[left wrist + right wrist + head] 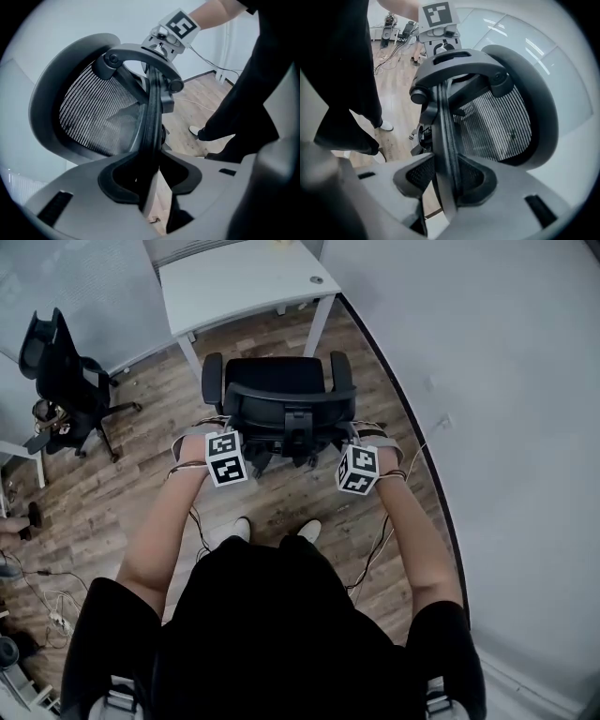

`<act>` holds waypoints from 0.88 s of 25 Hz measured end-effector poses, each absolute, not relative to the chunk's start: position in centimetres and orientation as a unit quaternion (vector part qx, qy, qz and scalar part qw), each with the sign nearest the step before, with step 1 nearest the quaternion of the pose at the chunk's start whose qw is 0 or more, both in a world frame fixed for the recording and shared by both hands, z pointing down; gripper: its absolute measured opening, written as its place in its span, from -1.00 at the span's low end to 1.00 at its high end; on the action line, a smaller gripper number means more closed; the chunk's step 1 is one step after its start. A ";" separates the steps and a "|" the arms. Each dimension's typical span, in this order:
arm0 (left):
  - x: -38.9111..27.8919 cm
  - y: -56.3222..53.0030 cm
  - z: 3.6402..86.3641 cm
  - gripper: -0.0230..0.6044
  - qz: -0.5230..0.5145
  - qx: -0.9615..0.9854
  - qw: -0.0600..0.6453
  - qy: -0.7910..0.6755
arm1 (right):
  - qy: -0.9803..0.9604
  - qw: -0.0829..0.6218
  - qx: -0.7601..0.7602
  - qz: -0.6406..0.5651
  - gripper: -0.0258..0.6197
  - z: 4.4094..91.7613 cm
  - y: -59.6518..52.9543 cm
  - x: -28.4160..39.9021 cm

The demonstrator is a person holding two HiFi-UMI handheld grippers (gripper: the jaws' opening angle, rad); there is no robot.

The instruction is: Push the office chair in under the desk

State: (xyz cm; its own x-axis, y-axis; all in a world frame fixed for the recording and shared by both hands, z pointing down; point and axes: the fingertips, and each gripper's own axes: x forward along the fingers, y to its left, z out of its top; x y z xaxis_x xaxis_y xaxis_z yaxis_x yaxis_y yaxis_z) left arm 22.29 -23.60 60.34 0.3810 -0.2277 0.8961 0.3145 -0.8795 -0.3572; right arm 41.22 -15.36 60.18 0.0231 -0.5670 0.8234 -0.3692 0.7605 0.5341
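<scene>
**Black Chair, White Desk, Brown Floor**

The office chair [281, 395] is black, its back a fine ribbed mesh. The desk [234, 282] is white; the floor [141, 493] is brown wood-grain planks. My left gripper [152, 180] and right gripper [447, 180] have pale grey fingers [70, 201] with black pads, cubes chequered black-and-white. My shoes [232, 529] are white.

Spare black swivel chair [58, 371] sits at the far-left of the brown wood-plank floor [131, 493], beside a pale grey partition panel [84, 287]. Plain white wall [506, 427] runs along the floor's right edge.
</scene>
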 end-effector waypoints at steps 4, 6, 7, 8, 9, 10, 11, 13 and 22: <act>22.5 -23.3 60.4 -0.52 -0.553 -0.797 0.243 -0.005 | -0.698 0.630 0.327 -0.092 -0.50 60.2 -15.8 41.8; 22.6 -23.3 60.5 -0.52 -0.552 -0.798 0.243 0.006 | -0.700 0.630 0.321 -0.100 -0.50 60.1 -16.2 42.0; 23.6 -23.7 60.5 -0.52 -0.554 -0.797 0.241 0.012 | -0.702 0.628 0.318 -0.105 -0.50 60.1 -16.7 43.1; 25.0 -24.1 60.4 -0.51 -0.556 -0.796 0.237 0.018 | -0.705 0.626 0.314 -0.109 -0.50 60.1 -17.4 44.5; 26.1 -24.6 60.5 -0.51 -0.560 -0.795 0.232 0.023 | -0.708 0.624 0.310 -0.114 -0.50 60.1 -18.0 45.7; 26.8 -24.9 60.5 -0.51 -0.564 -0.794 0.226 0.027 | -0.710 0.622 0.307 -0.119 -0.50 60.2 -18.5 46.5; 27.2 -25.1 60.5 -0.51 -0.567 -0.793 0.220 0.031 | -0.712 0.620 0.304 -0.124 -0.50 60.2 -18.9 47.0; 27.6 -25.4 60.6 -0.50 -0.574 -0.791 0.208 0.039 | -0.715 0.617 0.299 -0.134 -0.50 60.2 -19.4 47.5; 30.1 -25.9 60.6 -0.48 -0.584 -0.788 0.178 0.086 | -0.726 0.611 0.271 -0.163 -0.50 60.1 -21.8 50.5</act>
